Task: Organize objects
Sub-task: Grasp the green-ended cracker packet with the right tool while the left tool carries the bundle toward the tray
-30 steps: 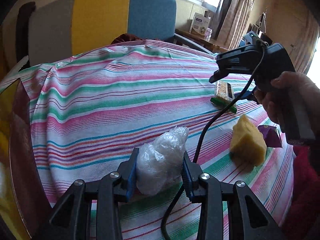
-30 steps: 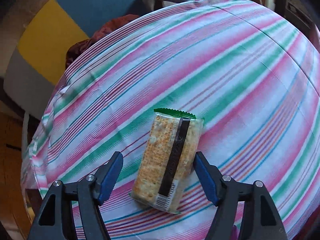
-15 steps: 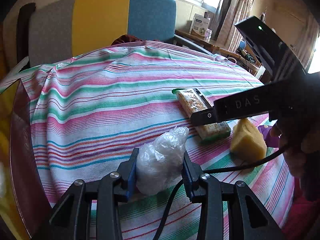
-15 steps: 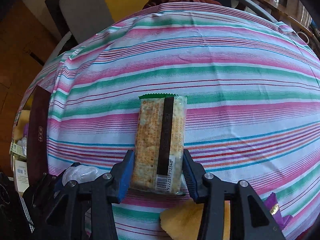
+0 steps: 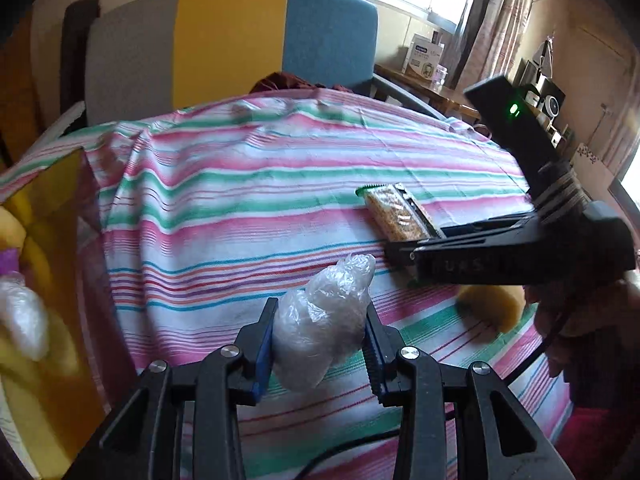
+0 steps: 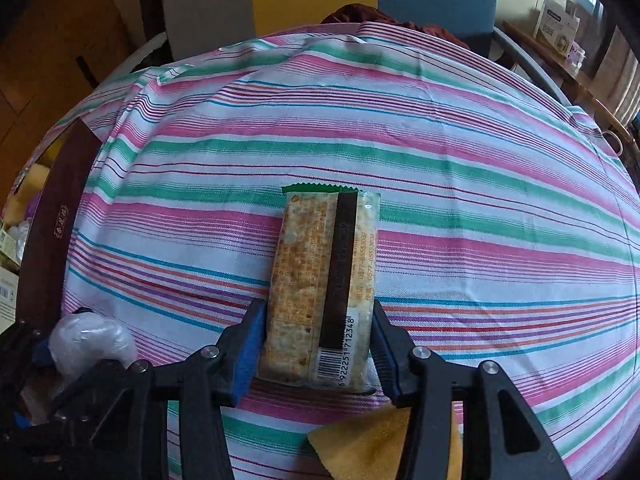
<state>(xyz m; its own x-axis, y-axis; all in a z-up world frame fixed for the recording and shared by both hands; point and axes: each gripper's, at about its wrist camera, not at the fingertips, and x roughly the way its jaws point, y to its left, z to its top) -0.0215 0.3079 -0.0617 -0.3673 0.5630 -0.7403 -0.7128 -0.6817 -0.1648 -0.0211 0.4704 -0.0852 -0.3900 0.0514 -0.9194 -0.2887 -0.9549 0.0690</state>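
A clear crumpled plastic bag sits between the blue pads of my left gripper, which is shut on it just above the striped tablecloth. A long cracker packet with a green end and a barcode lies lengthways on the cloth. My right gripper has its pads against the packet's two long sides at the barcode end, and its jaws are easing open slightly. The left wrist view shows that right gripper from the side, over the packet. The bag appears low on the left in the right wrist view.
A yellow sponge lies on the cloth just behind the right gripper. An open box with yellow and wrapped items stands at the table's left edge. A grey, yellow and blue chair stands behind the table. A hand holds the right gripper.
The right gripper rolled round, slid left toward the bag and closed on the cracker packet, which now lies straight between its pads. The left gripper kept still with the bag.
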